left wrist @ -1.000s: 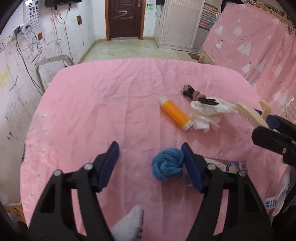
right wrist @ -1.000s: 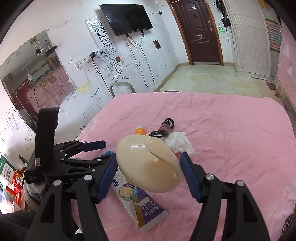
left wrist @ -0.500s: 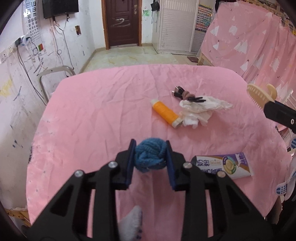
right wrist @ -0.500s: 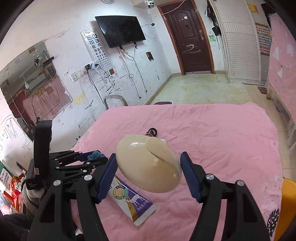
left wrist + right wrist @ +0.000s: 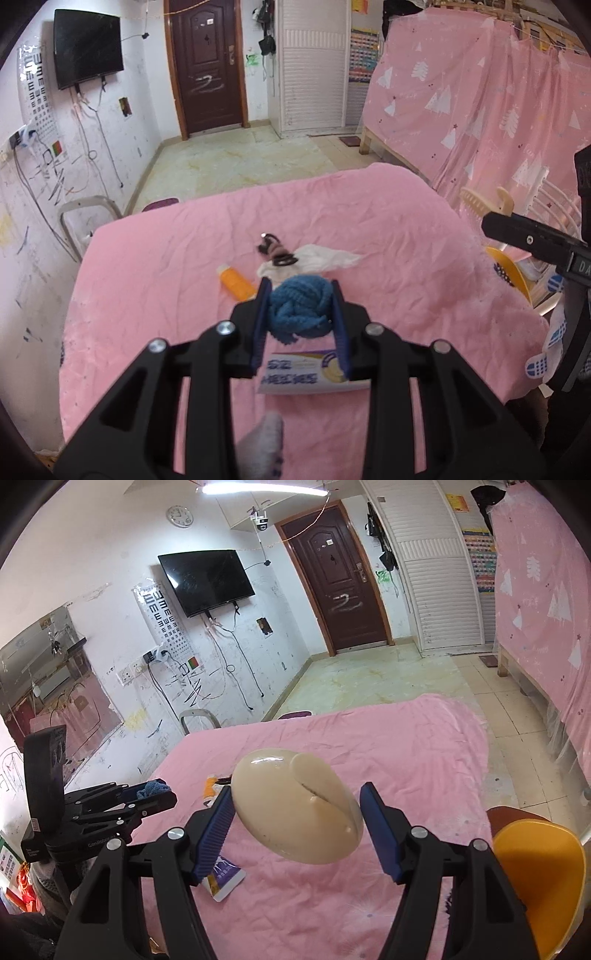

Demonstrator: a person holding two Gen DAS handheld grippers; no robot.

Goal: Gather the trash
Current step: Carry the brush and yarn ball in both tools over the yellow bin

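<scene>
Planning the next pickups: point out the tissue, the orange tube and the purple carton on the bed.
tissue (image 5: pixel 325 258), left wrist view, on its crumpled white middle.
orange tube (image 5: pixel 236 282), left wrist view, on its orange body.
purple carton (image 5: pixel 223 877), right wrist view, on its printed face.
</scene>
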